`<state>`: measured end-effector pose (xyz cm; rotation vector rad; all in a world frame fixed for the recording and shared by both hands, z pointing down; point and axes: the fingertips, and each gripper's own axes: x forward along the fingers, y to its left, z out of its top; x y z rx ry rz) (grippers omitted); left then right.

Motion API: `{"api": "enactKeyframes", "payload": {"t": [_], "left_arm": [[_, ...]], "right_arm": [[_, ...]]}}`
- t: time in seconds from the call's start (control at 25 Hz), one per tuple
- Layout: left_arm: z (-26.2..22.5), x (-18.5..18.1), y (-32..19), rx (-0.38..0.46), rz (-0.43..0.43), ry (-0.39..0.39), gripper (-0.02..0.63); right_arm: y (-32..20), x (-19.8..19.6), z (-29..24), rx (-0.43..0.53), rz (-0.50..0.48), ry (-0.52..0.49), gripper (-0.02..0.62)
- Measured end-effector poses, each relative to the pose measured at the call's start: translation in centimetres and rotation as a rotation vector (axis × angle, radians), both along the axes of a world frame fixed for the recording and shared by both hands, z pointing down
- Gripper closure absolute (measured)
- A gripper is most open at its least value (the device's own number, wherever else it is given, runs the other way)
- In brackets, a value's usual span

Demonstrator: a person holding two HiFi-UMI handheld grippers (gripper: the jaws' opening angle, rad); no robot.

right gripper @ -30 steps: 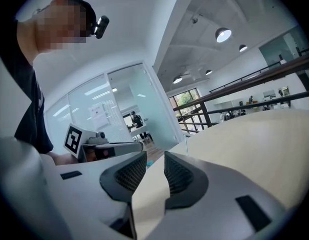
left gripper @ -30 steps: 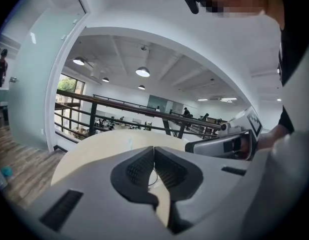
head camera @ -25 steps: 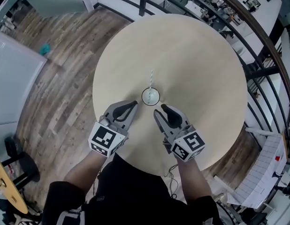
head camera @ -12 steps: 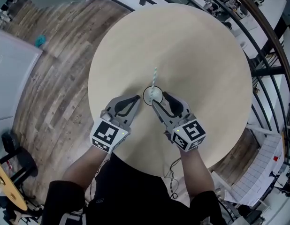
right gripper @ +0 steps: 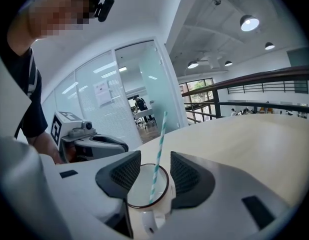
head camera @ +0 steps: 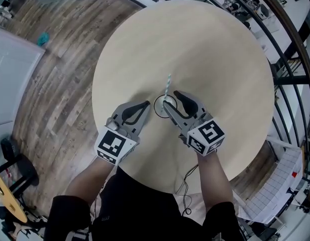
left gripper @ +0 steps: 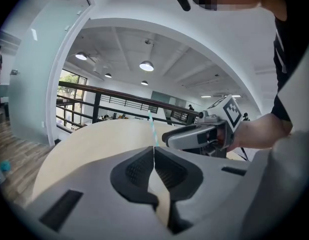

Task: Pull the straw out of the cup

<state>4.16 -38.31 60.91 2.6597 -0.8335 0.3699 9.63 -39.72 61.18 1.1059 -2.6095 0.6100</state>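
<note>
Risk notes: straw extraction not yet begun. White-and-teal striped straw point(head camera: 167, 86) is seen standing in small white cup with dark rim point(head camera: 162, 106), leaning away from the person, near the middle of round pale wooden counter point(head camera: 210, 49).

Right gripper point(head camera: 170, 98): fingers point(right gripper: 119, 176) have just been opening and are spread wide, with the cup set between them. The pads lie close to the rim, and no squeeze is seen.

Left gripper point(head camera: 145, 106): fingers point(left gripper: 137, 171) clenched together on nothing, held just beside the cup on its left.

Hazards judged from this:
- Cup may be nudged or slid across the smooth counter if the right fingers are closed off-centre, since one pad would meet the wall first.
- Cup may be tipped if it is clamped high at the rim and the straw is dragged sideways instead of along its lean.
- Straw may be knocked or bent if the left gripper is brought in without its fingers first being released; nothing can be pinched as they stand.
- Straw may be crushed by too hard a pinch, or lost by too light a one; it is thin and looks like paper.
- Cup may be lifted with the straw if it is not held down.
</note>
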Motion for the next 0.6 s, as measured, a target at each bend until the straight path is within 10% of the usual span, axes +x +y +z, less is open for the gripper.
{"api": "enactKeyframes", "payload": {"t": [0.6], "left_arm": [[1.3,-0.6,-1.0,-0.034,-0.029,0.007,0.597]], "right_arm": [[-1.3,-1.6,2.3,-0.034,-0.086,0.035,0.419]]}}
